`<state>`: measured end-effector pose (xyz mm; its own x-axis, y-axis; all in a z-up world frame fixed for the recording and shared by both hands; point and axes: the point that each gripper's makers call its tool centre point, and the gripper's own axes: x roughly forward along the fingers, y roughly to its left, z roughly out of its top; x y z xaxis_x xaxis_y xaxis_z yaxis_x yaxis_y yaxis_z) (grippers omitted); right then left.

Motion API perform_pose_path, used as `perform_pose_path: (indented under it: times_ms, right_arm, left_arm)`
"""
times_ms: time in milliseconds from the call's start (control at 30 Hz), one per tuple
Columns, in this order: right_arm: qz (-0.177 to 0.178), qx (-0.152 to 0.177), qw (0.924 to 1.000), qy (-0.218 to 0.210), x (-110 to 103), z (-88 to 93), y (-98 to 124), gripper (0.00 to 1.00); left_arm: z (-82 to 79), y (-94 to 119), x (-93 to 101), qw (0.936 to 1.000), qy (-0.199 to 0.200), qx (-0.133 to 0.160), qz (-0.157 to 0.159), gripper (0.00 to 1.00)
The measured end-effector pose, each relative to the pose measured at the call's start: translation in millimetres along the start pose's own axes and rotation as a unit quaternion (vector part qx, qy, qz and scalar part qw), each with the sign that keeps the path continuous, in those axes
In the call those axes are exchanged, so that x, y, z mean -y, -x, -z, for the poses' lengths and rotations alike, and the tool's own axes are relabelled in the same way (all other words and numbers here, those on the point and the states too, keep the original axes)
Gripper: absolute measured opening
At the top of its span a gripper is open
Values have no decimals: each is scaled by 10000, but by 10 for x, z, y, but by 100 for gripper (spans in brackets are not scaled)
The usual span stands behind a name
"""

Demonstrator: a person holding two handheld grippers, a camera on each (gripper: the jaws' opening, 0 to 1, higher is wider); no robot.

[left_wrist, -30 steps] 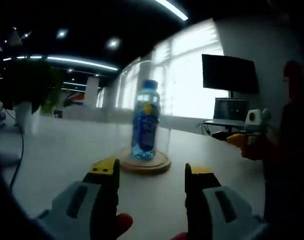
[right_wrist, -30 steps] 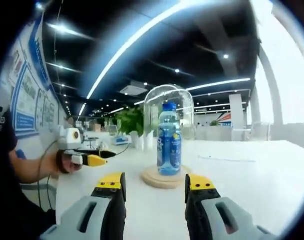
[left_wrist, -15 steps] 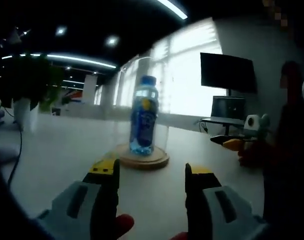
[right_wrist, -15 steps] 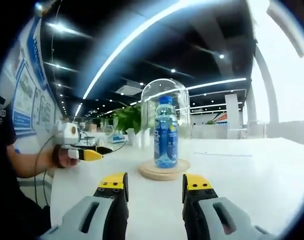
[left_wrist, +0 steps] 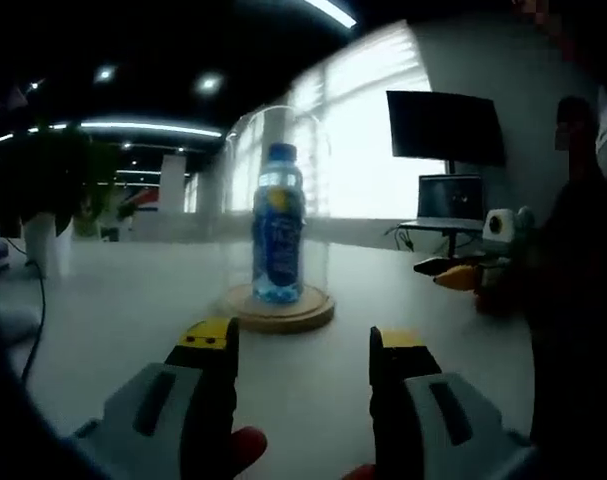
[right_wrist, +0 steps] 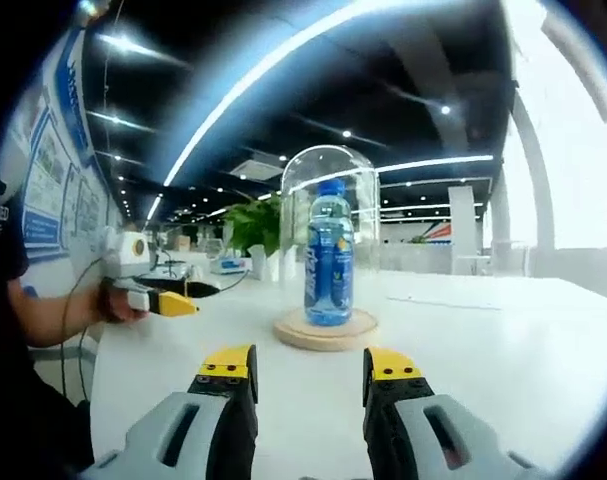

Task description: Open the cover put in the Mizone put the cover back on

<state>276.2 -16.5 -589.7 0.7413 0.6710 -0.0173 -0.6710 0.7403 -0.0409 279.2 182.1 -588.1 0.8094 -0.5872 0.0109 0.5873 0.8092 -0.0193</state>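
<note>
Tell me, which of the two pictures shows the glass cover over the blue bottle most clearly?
The right gripper view. There the glass cover stands out whole against the dark ceiling, its rounded top and sides plain around the bottle on the wooden base. In the left gripper view the cover is faint against the bright windows, with only part of its outline traceable.

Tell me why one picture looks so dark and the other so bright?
Left gripper view faces bright windows, so the bottle and white table look dim and soft. Right gripper view is lit by ceiling strips; its bottle is sharper, its edges curved.
</note>
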Motion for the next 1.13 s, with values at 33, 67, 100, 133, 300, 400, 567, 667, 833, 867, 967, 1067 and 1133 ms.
perform_pose_path:
  times_ms: [33, 67, 100, 133, 300, 400, 567, 667, 833, 867, 967, 1067, 1133]
  right_arm:
    - [-28, -10, 10000, 33, -14, 3, -4, 34]
    - [-45, -20, 10000, 53, -23, 6, -7, 34]
    - [-56, -32, 10000, 67, -27, 9, -8, 34]
    - [-64, -37, 10000, 67, -27, 12, -8, 34]
    - [-26, -23, 9998, -200, 32, 11, -1, 34]
    - [9, -48, 9995, -310, 46, 23, 0, 34]
    - [-47, -35, 9995, -306, 28, 19, -8, 32]
    - [-290, 14, 9994, -174, -74, -6, -5, 27]
    - [-371, -54, 9993, -56, -122, 13, -16, 28]
    - [-383, -47, 9992, -52, -125, 10, -13, 28]
    - [-422, -54, 9991, -72, -120, 15, -16, 29]
    - [-483, -45, 9987, -172, -111, 14, -12, 30]
    - [-459, -9, 9989, -111, -135, 0, 2, 30]
  left_arm:
    - [-13, 4, 17, 10000, -4, 31, 42, 42]
    - [-24, 7, 31, 10000, 10, 57, 78, 42]
    - [-27, 7, 37, 9999, 22, 60, 92, 42]
    - [-23, 7, 38, 9999, 31, 48, 94, 42]
    - [-18, 15, 11, 9999, 93, 23, 35, 42]
    - [-27, 21, 0, 9999, 141, 45, 8, 42]
    - [-40, 37, -22, 9998, 183, 78, -48, 42]
    - [-53, 41, -28, 9997, 190, 117, -54, 42]
    - [-65, 43, -34, 9997, 172, 156, -60, 42]
    - [-64, 41, -32, 9997, 166, 153, -58, 42]
    - [-50, 31, -44, 9998, 162, 121, -78, 42]
    - [-47, 22, -78, 9996, 232, 113, -135, 42]
    - [-47, 20, -69, 9996, 219, 113, -122, 42]
